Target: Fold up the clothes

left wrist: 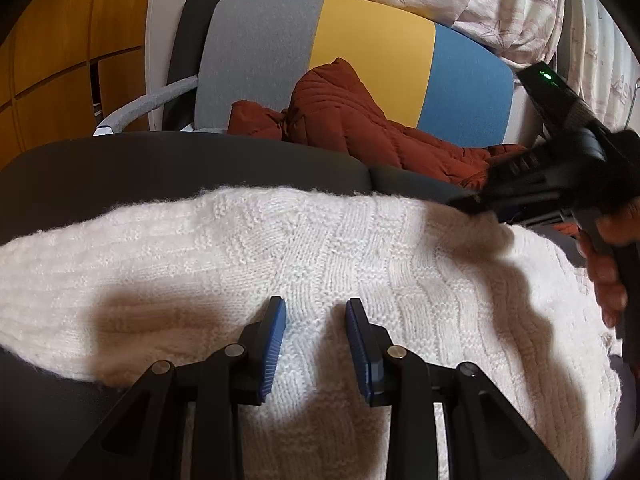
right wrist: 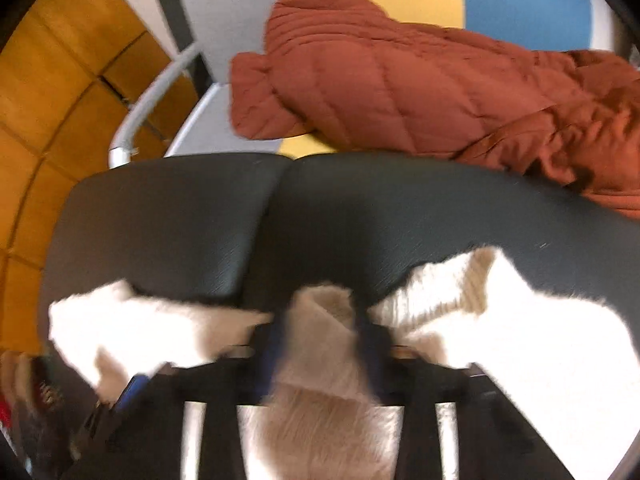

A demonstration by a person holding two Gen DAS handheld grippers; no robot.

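Note:
A white knit sweater [left wrist: 320, 248] lies spread on a dark padded surface [left wrist: 160, 172]. My left gripper [left wrist: 316, 320] stands just over the sweater's near middle. Its blue pads are apart, and flat knit shows between them with nothing bunched. In the left wrist view my right gripper [left wrist: 470, 202], held by a hand [left wrist: 608, 280], bites the sweater's far right edge. The right wrist view is blurred. There my right gripper [right wrist: 322, 320] is shut on a raised fold of the sweater [right wrist: 540, 340], above the dark surface [right wrist: 180, 220].
A rust quilted jacket [left wrist: 340, 112] [right wrist: 400, 80] lies on a chair [left wrist: 376, 40] with a grey, yellow and blue back, just beyond the dark surface. Wooden cabinets [left wrist: 60, 40] stand at the left. A pale patterned curtain [left wrist: 520, 0] hangs at the back right.

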